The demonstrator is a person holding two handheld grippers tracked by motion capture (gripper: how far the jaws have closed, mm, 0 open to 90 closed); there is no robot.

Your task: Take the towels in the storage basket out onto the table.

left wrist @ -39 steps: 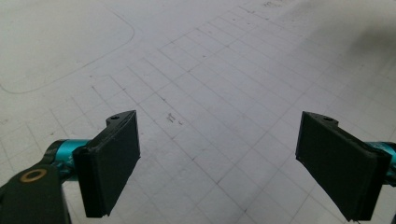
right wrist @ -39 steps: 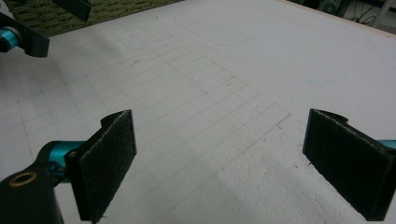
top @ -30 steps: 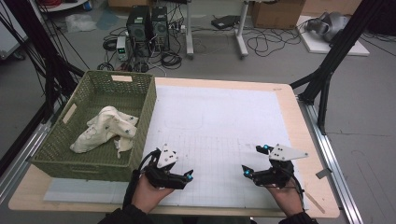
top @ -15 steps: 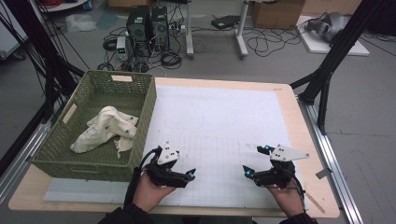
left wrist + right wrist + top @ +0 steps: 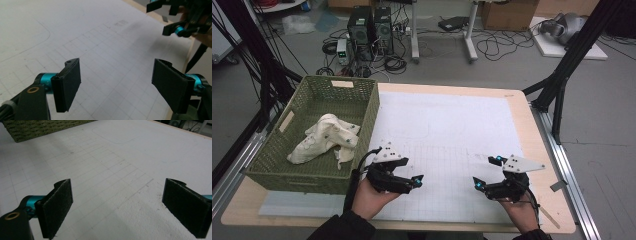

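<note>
My left gripper [image 5: 416,181] rests low over the near left part of the white gridded mat [image 5: 447,125], just right of the basket's near corner, held in a hand. Its jaws stand wide open with nothing between them in the left gripper view [image 5: 116,82]. My right gripper [image 5: 486,171] sits over the near right part of the mat, also open and empty [image 5: 117,207]. The right gripper [image 5: 180,25] also appears far off in the left gripper view. A cream cloth [image 5: 324,140] lies crumpled in the green woven basket [image 5: 312,172] at the table's left.
The mat [image 5: 112,157] carries faint pencil grid lines and a curved outline. The basket's wall [image 5: 37,127] shows at the far left of the right gripper view. Bare wooden table edge [image 5: 539,150] runs along the right. Computers and cables lie on the floor behind.
</note>
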